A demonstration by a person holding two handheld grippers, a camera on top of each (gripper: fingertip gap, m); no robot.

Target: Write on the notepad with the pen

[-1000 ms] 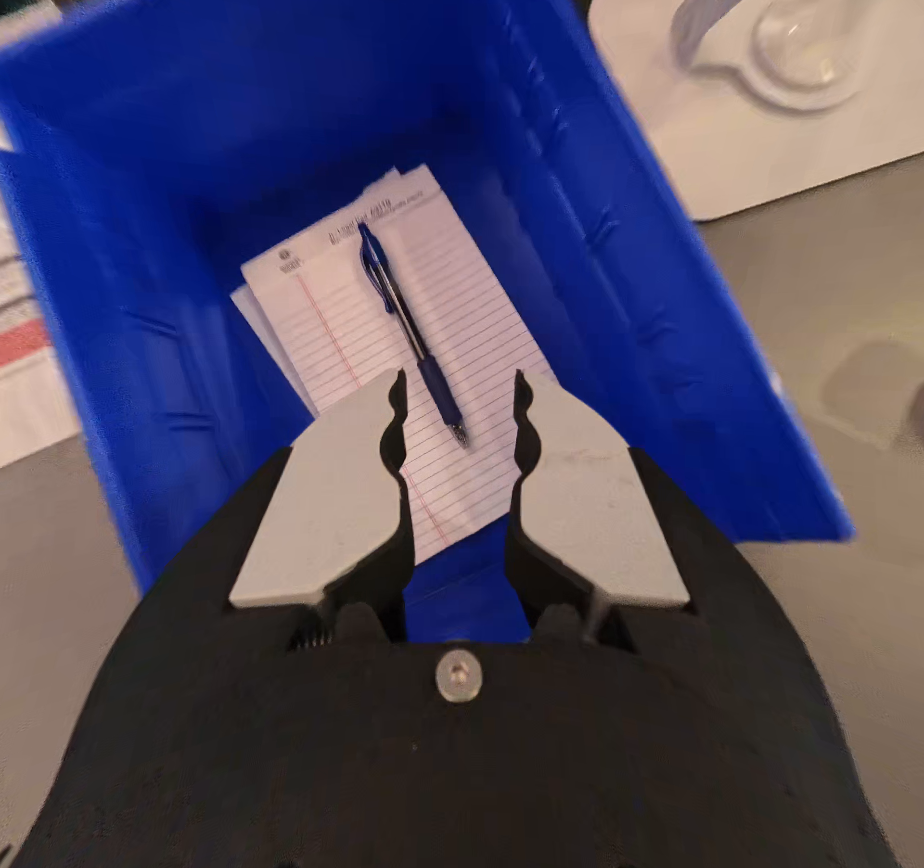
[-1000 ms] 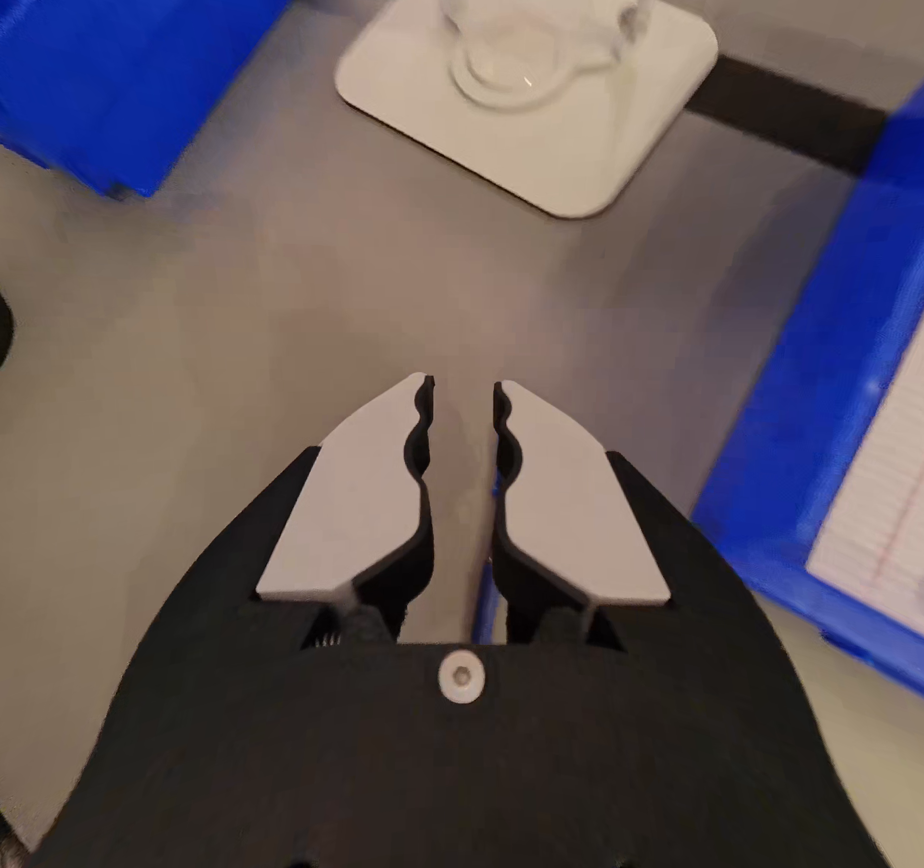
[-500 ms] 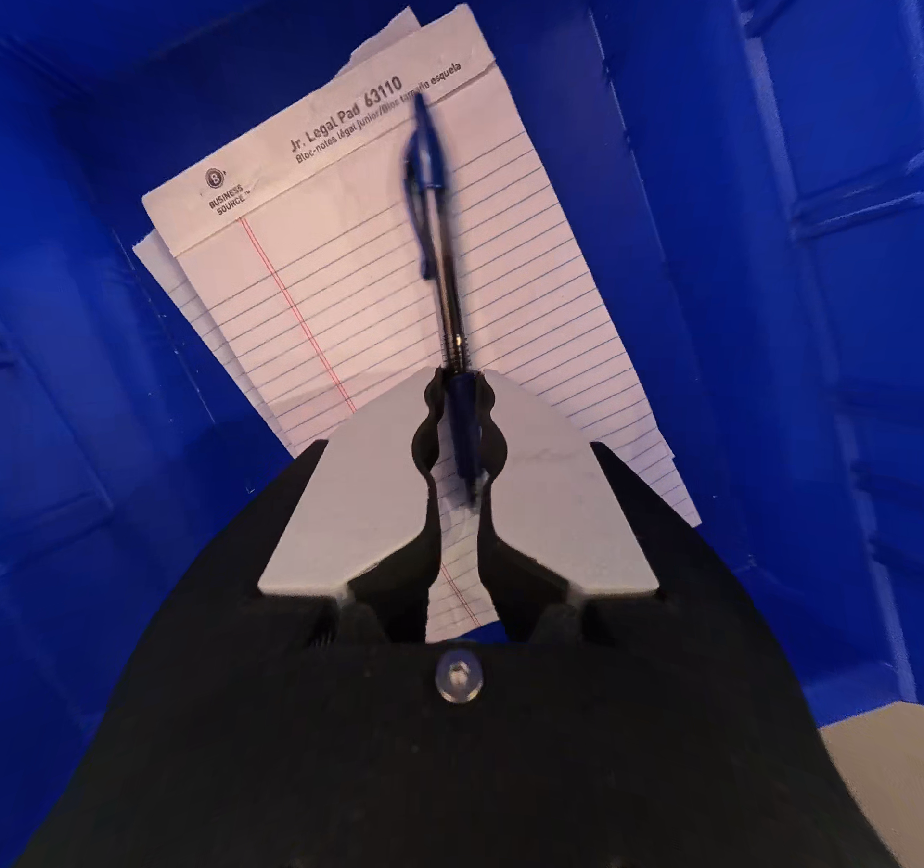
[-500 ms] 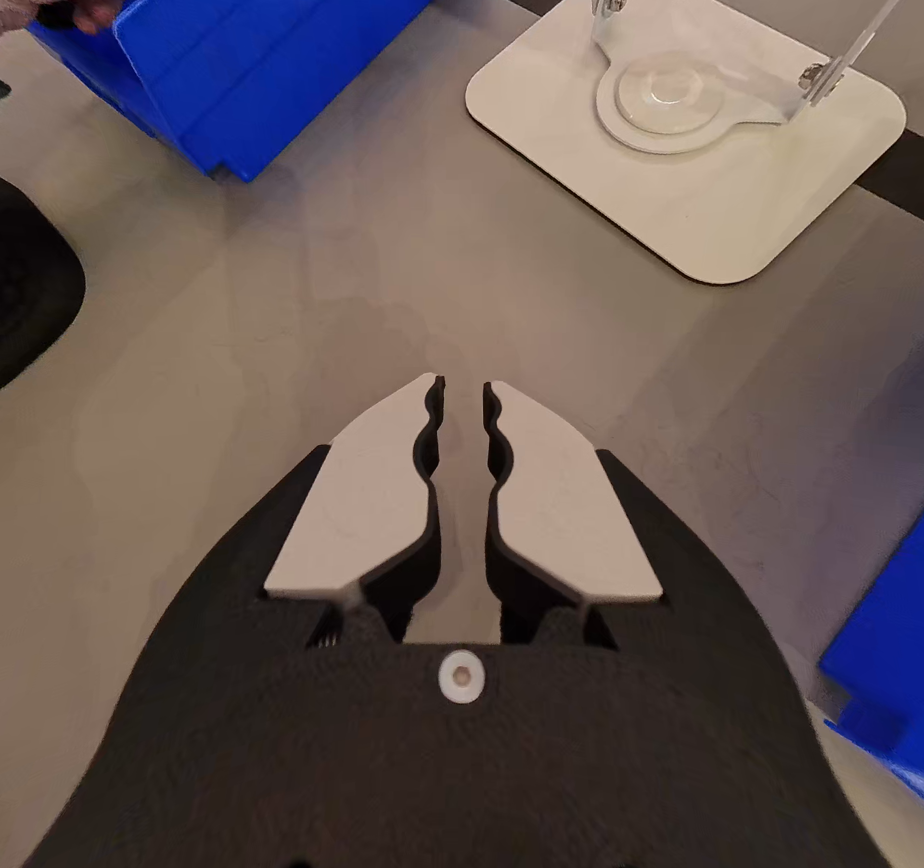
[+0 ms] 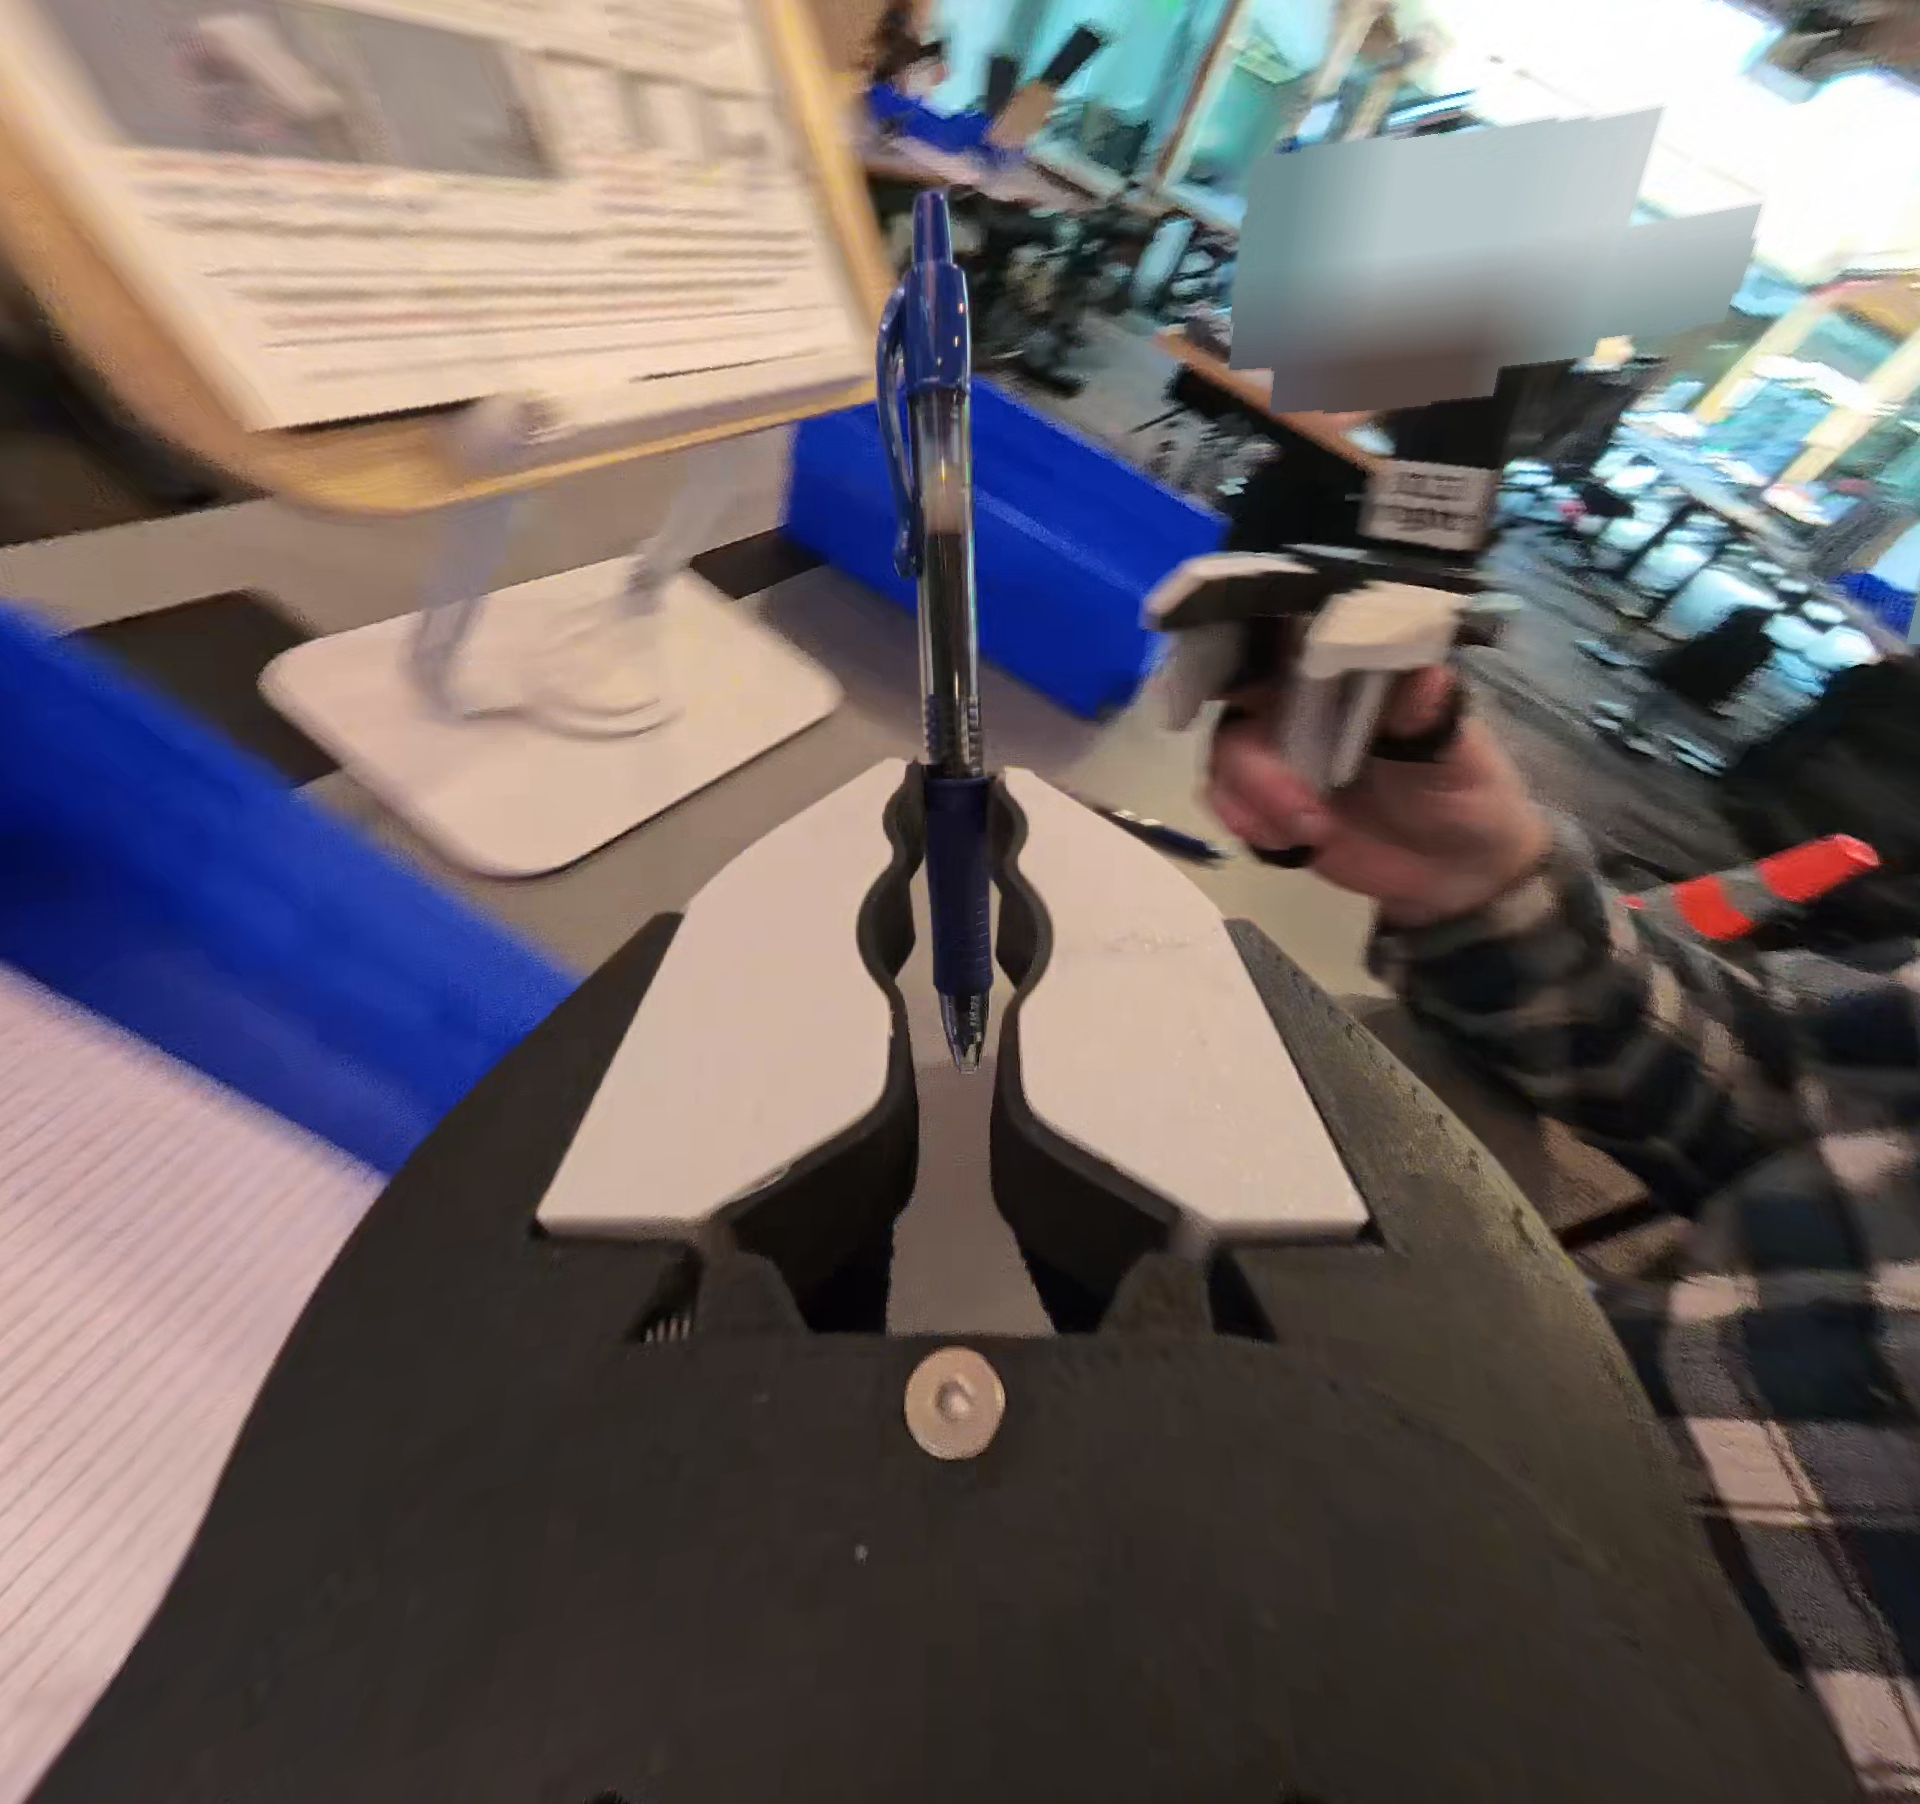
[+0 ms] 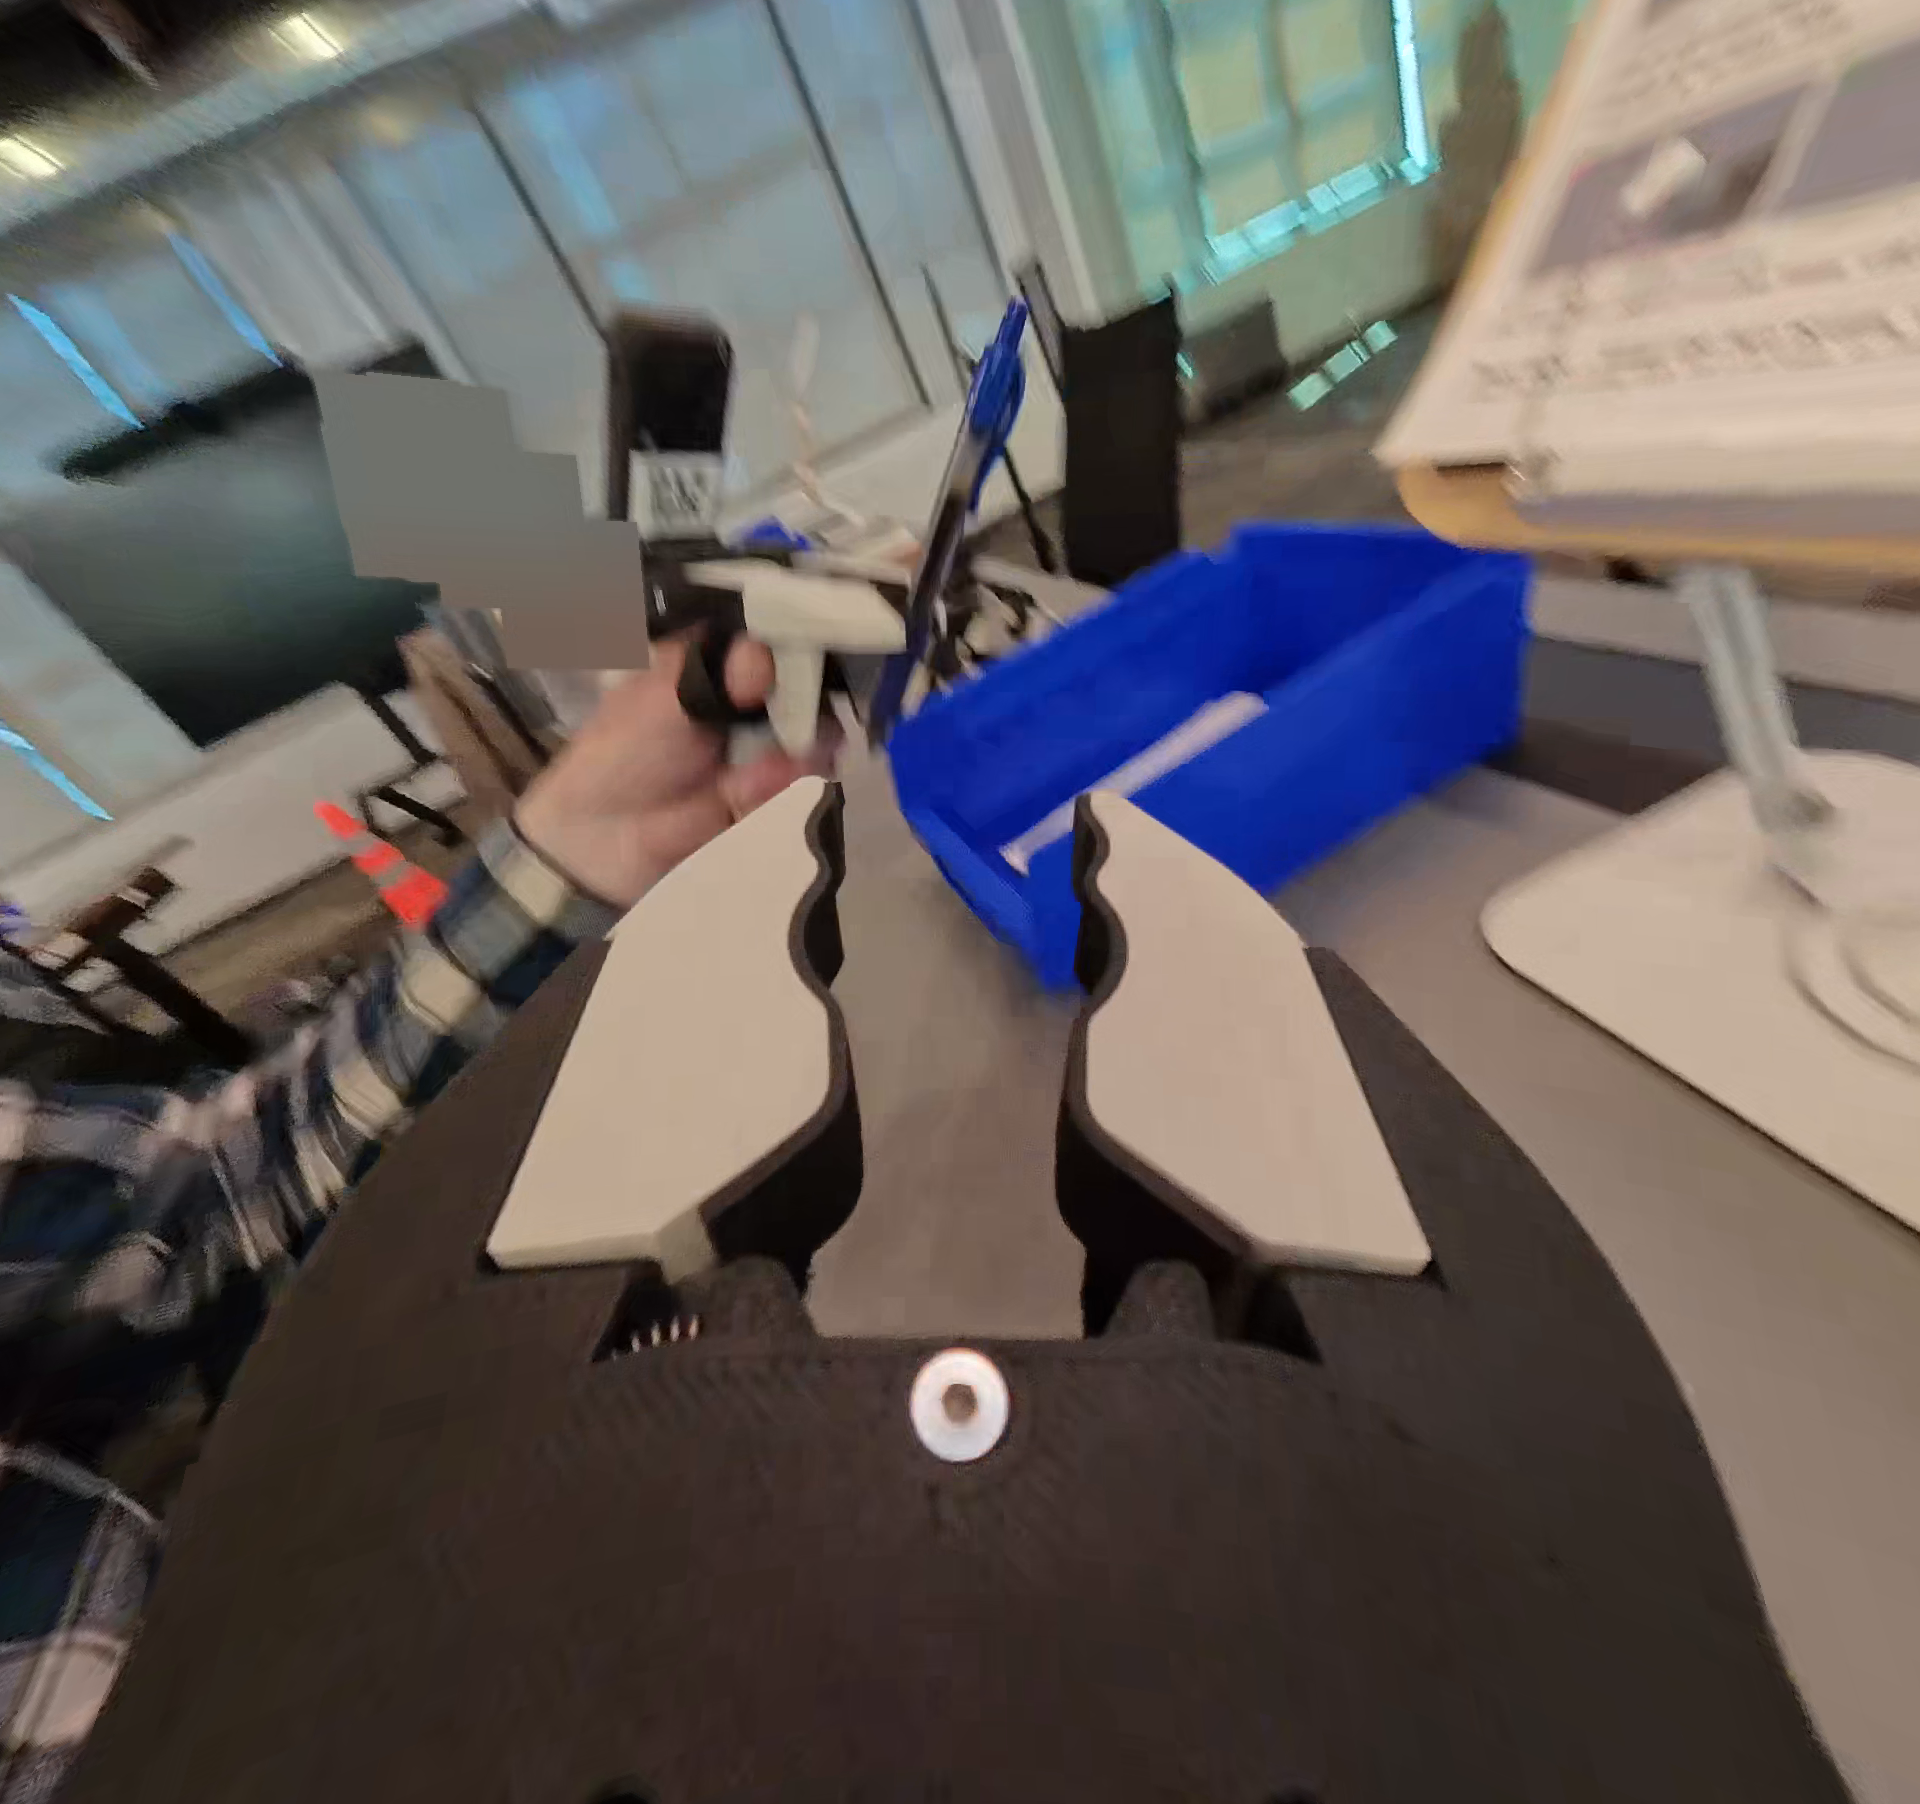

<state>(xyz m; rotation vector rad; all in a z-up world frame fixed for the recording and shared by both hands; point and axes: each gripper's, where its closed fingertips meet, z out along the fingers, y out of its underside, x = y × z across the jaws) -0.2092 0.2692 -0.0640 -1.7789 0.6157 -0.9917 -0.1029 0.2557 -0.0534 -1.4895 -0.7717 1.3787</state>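
The left gripper (image 5: 954,798) has its jaws pinched on the pen (image 5: 943,528), gripping the dark blue rubber sleeve close to the writing end. The pen points away from the gripper, clip end far and writing tip back toward the gripper's body. That looks to me the wrong way round for writing, so the sensible step is a handover: let the other side take the barrel higher up, then regrip with the tip leading.

The right gripper (image 6: 956,814) is held off to the right, jaws spread and holding nothing, facing across toward the pen, well apart from it. The hand (image 5: 1382,819) gripping its handle is raised above the surface (image 5: 1049,746), with a checked sleeve behind it.

The notepad (image 5: 135,1266) lies low at the near left, a lined page inside the blue bin (image 5: 208,902), though it is badly smeared by motion and I would not swear to its exact edges. A second blue bin (image 6: 1247,715) sits farther off, and a white stand (image 5: 540,715) carries a tilted board behind.

To do this well, bring the spread jaws square onto the clear barrel, close firmly before the left lets go, and keep the pen steady.
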